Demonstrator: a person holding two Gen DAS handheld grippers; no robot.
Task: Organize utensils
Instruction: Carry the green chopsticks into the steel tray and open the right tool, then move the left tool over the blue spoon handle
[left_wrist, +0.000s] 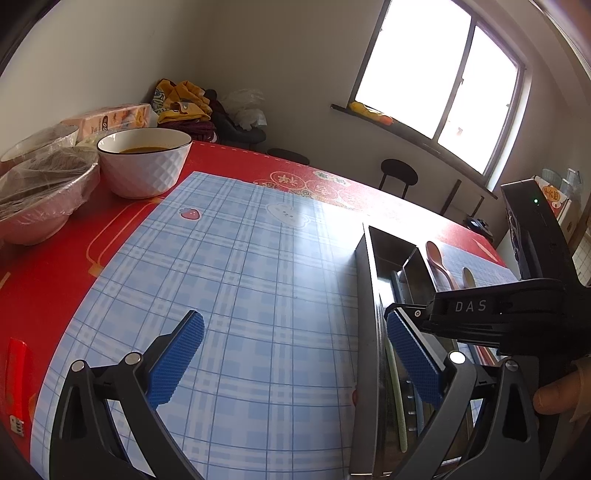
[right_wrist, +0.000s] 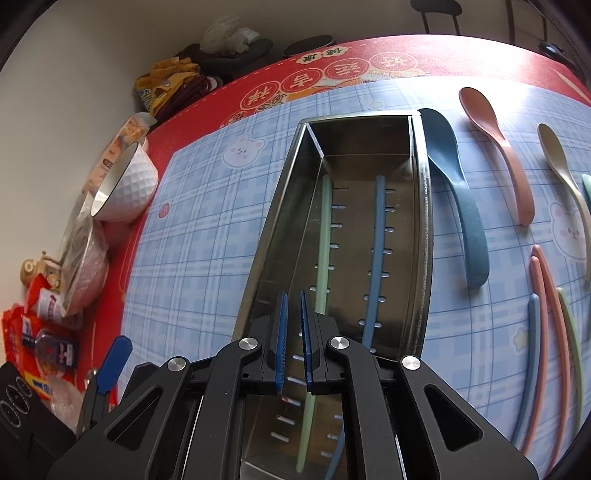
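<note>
Daylit kitchen desk under a blue plaid mat. Steel utensil tray holds green chopstick and blue chopstick. Right gripper, fingers nearly pressed together, empty, hovers inside; left gripper spread. Risk: nudging the tray, scattering the blue spoon touching its right wall.

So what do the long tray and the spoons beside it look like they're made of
The tray looks like stainless steel: shiny grey walls with mirror reflections and punched slots in the floor. The blue spoon and pink spoon look like matte plastic or a plant-fibre composite: flat pastel colour, no glare.
</note>
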